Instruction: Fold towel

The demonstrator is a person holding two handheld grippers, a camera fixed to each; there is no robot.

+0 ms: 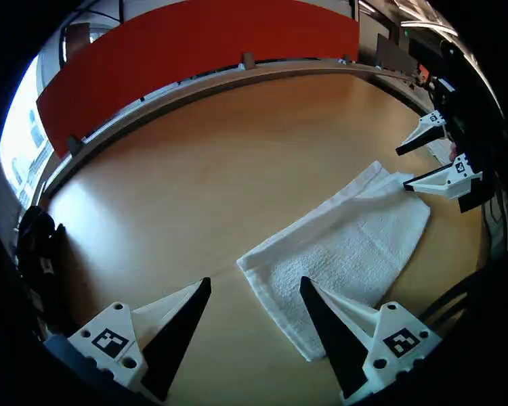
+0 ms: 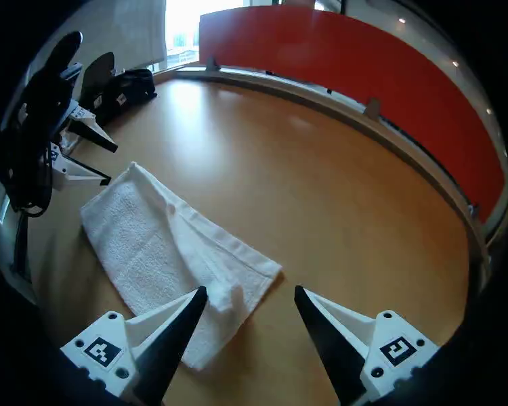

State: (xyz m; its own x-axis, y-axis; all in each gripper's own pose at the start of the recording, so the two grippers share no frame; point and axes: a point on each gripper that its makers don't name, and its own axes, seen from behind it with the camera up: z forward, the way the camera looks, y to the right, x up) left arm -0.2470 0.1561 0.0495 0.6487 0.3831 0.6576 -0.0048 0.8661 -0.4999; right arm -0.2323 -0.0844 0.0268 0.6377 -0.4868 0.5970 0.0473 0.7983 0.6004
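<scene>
The right tongs [image 2: 249,291] stand wide open at the near edge, their two black-faced fingers [image 2: 176,331] well apart above the wooden tabletop [image 2: 322,189]. A white terry towel [image 2: 159,243] lies flat on the tabletop as a long folded strip, running from the far left towards the near middle. Its near end reaches between the fingers, with a small raised pucker just beside the left finger's tip. At the far left the left tongs [image 2: 110,165] are also spread open, the nearer finger's tip just beside the towel's far corner. Beyond them sits a black bag [image 2: 129,84]. A red partition [image 2: 362,74] curves along the tabletop's far edge.
</scene>
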